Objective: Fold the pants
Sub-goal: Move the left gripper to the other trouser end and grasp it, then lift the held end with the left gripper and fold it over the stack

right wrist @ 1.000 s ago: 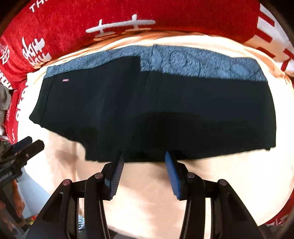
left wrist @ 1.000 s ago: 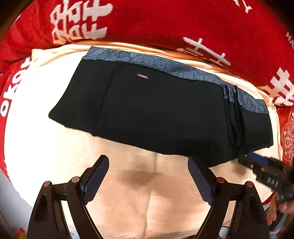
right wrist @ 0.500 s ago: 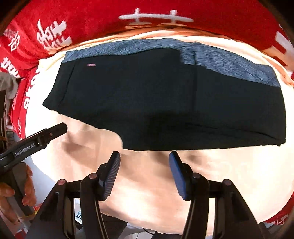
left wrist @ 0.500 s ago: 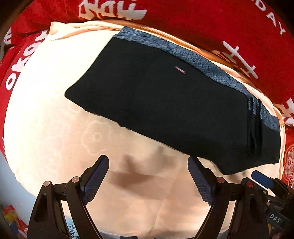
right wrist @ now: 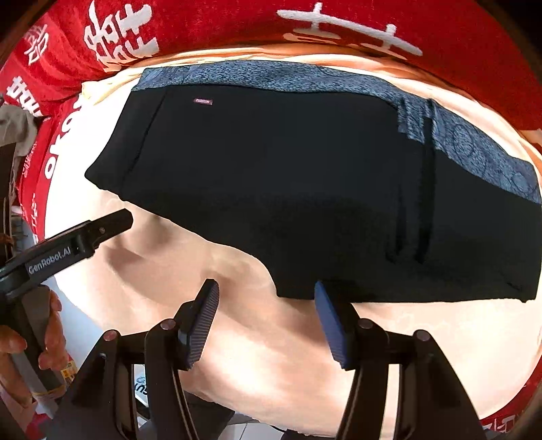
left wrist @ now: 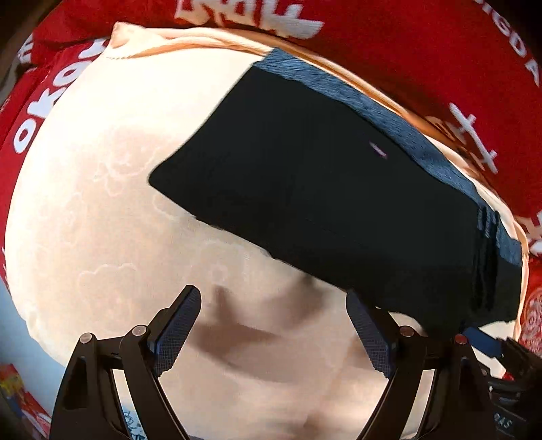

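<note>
The black pants (left wrist: 332, 189) with a blue-grey waistband (left wrist: 382, 118) lie folded flat on a peach cloth (left wrist: 101, 210). My left gripper (left wrist: 272, 304) hangs open over bare cloth, near the pants' left end, with nothing between its fingers. In the right wrist view the pants (right wrist: 288, 186) fill the middle. My right gripper (right wrist: 267, 291) stands just in front of their near edge; its jaws are opening and the pads press on nothing. The left gripper (right wrist: 111, 220) comes in from the left, held by a hand (right wrist: 34, 338). The right gripper's tip (left wrist: 487, 342) shows at the left view's lower right.
A red cloth with white characters (right wrist: 237, 27) surrounds the peach cloth at the back and sides. The peach cloth's near edge (right wrist: 237, 406) drops off toward the floor (left wrist: 13, 325). A small pink label (right wrist: 203, 101) sits near the waistband.
Both grippers have slid left along the pants' near edge, so the pants sit further right in both views. The right gripper's jaws have widened. The left gripper has sunk slightly.
</note>
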{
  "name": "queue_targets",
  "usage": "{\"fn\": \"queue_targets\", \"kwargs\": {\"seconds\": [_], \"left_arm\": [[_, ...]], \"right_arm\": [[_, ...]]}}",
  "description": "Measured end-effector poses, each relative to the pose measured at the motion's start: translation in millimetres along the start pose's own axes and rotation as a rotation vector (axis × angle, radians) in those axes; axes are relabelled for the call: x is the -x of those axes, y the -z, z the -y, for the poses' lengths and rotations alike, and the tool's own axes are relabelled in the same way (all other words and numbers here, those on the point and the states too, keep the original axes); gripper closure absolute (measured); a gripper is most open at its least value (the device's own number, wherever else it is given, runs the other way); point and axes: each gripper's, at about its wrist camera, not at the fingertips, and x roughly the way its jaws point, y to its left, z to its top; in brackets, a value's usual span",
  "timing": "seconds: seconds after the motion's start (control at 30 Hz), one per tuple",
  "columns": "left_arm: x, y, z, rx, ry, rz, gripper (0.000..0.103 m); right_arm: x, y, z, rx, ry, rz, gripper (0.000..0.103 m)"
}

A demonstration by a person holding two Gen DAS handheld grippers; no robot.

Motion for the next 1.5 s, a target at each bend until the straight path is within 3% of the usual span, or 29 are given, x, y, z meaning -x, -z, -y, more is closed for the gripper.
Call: {"fn": "queue_targets", "kwargs": {"seconds": [0.27,0.6,0.73,1.0,1.1,1.23,1.37,1.4,1.5], "left_arm": [[-0.7,-11.6,-30.2,0.084,0.073,0.046,0.015],[-17.4,-23.4,-47.0,0.204,0.367,0.077,0.015],[-20.6,-23.9,-48.3,0.245,0.428,0.101,0.015],[-33.2,-29.3,-44.1,0.296,0.496,0.132,0.014],[-34.3,-26.8,-46.9,0.29,0.526,0.161,0.005],[-30.7,-29.8,-35.0,0.259,0.478,0.182,0.005],[-15.7,-37.5,-32.2,0.273,0.571,0.242,0.005],[-17.3,-40.9,-30.9,0.267,0.562,0.249,0.005],[-40.3,-50.8,-34.3,0.345,0.522,0.19,0.005]], "right_arm": [[-5.3,1.4,-2.4,0.001,-0.005,-0.009,0.04],[-6.2,6.2,4.8,-0.019,-0.025,-0.003,0.04],[-7.0,6.0,9.3,-0.032,-0.045,-0.007,0.04],[-6.8,6.3,9.8,-0.024,-0.053,-0.002,0.04],[-6.6,6.5,9.8,-0.032,-0.056,-0.001,0.04],[-6.6,7.0,9.3,-0.032,-0.053,-0.001,0.04],[-4.8,8.0,7.9,-0.033,-0.055,0.0,0.04],[-3.9,8.3,7.6,-0.033,-0.06,0.0,0.04],[-3.6,8.0,6.3,-0.013,-0.059,0.003,0.04]]}}
